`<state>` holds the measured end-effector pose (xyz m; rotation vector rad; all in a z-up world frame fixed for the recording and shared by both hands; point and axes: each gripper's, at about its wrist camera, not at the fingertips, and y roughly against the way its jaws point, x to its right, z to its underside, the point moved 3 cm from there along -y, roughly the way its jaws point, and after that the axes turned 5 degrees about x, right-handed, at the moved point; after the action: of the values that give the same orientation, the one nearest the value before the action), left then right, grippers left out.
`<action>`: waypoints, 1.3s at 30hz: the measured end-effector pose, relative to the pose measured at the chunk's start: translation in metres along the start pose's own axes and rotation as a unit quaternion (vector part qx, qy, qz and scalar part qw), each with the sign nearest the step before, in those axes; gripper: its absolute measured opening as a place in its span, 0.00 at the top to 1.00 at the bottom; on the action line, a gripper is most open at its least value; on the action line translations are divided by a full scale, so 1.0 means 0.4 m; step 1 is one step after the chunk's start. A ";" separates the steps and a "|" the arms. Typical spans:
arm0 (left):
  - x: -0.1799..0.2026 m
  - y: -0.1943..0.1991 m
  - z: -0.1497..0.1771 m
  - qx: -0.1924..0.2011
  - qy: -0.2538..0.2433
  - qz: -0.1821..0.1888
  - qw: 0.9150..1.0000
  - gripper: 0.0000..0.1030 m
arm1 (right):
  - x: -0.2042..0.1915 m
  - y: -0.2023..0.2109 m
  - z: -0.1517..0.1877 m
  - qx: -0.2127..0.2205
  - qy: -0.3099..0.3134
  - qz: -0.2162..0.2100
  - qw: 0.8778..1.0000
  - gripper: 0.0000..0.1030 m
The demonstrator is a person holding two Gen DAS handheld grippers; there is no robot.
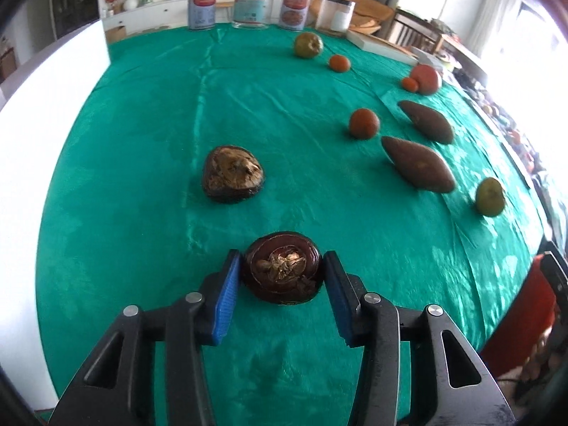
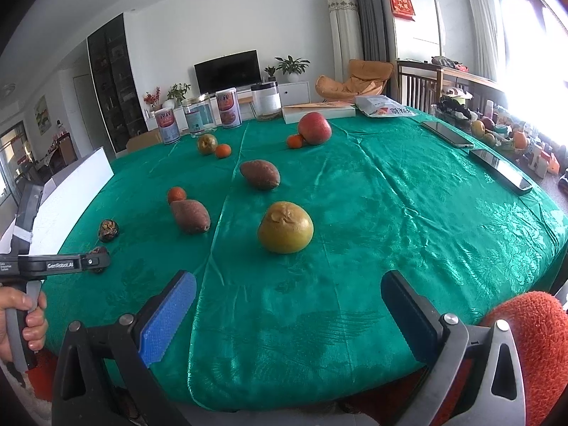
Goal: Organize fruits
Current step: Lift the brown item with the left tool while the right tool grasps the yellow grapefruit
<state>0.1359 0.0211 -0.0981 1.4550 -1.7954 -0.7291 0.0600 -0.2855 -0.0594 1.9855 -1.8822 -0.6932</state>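
Tongs flank a dark, flattened fruit at the near edge of a surface [image 1: 142,113] draped in green cloth, where the sorting of scattered produce is under way. Left tongs [image 1: 282,277] sit with a blue pad just beside each flank of the dark flattened fruit [image 1: 282,271], which rests on the cloth; whether the pads are pressing it or only bracketing it cannot be told. Right tongs [image 2: 287,305] hang spread wide with nothing between them, over the cloth short of a yellow-green citrus [image 2: 285,228].

Largest of the lot, a red apple [image 2: 314,128] sits far back touching a small orange [image 2: 294,141]. Two brown pointed fruits [image 1: 419,168] [image 1: 426,121] lie toward the right in the left wrist view, an orange [image 1: 364,123] near them. A second dark flattened fruit [image 1: 232,174] lies beyond the first, well apart.

Judged from the layout, the step in hand is grasping or releasing one dark fruit, likely to pair it with its twin. Next comes a firm squeeze across the widest flanks, then a clean lift, as the rounded, hard-looking rind could slip.
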 end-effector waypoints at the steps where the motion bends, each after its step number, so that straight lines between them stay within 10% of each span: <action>1: 0.001 0.005 0.004 0.000 -0.004 0.007 1.000 0.50 | 0.001 -0.003 0.000 -0.002 -0.001 -0.001 1.000 0.00; 6: 0.012 0.023 0.014 0.008 -0.008 0.005 1.000 0.28 | 0.027 -0.027 -0.012 -0.025 -0.021 -0.021 0.999 0.00; 15: 0.024 0.033 0.012 0.010 -0.024 -0.006 1.000 0.27 | 0.095 -0.231 -0.066 -0.206 0.054 -0.118 0.970 0.00; 24: -0.025 0.061 0.016 0.004 0.017 0.031 0.999 0.19 | 0.061 -0.274 -0.132 -0.222 0.082 -0.157 0.959 0.00; 33: 0.042 -0.005 0.012 -0.005 -0.049 -0.028 0.998 0.28 | 0.025 -0.295 -0.114 -0.247 0.173 -0.137 0.943 0.00; 39: 0.040 -0.007 0.010 -0.002 -0.057 -0.044 0.997 0.54 | -0.007 -0.343 -0.113 -0.267 0.186 -0.148 0.934 0.01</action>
<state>0.1326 0.0046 -0.1000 1.5250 -1.8232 -0.8749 0.1997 -0.2760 -0.0956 1.8756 -1.0471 -0.7432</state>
